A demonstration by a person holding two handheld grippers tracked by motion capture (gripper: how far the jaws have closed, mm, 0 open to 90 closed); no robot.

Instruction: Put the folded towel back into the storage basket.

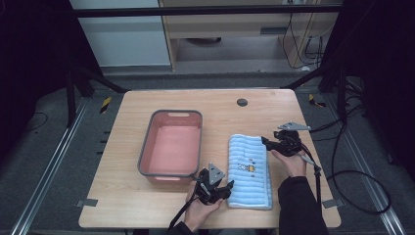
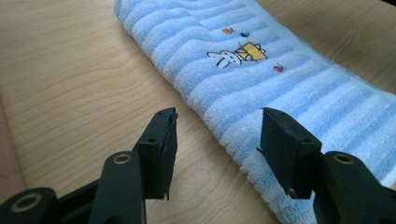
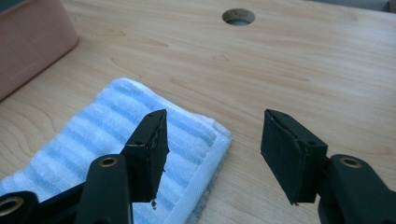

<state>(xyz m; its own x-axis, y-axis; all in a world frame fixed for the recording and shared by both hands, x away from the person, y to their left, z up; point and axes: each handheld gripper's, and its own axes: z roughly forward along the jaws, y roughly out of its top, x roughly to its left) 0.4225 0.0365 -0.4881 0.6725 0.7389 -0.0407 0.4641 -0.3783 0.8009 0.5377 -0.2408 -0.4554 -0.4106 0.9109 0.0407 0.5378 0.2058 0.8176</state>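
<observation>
Pink tub [image 1: 171, 144] sits left on the desk [image 1: 132, 196]. Left claw [image 1: 226, 188] is spread, straddling the near-left corner of the folded blue towel [image 1: 249, 171]. Right claw [image 1: 266, 142], also spread, straddles its far-right corner.

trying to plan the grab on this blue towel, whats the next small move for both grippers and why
Probably lower both a little further and close. The left gripper straddles the towel at its near edge, the right gripper straddles its far corner; both stand open, pads not yet pressing the cloth.
</observation>
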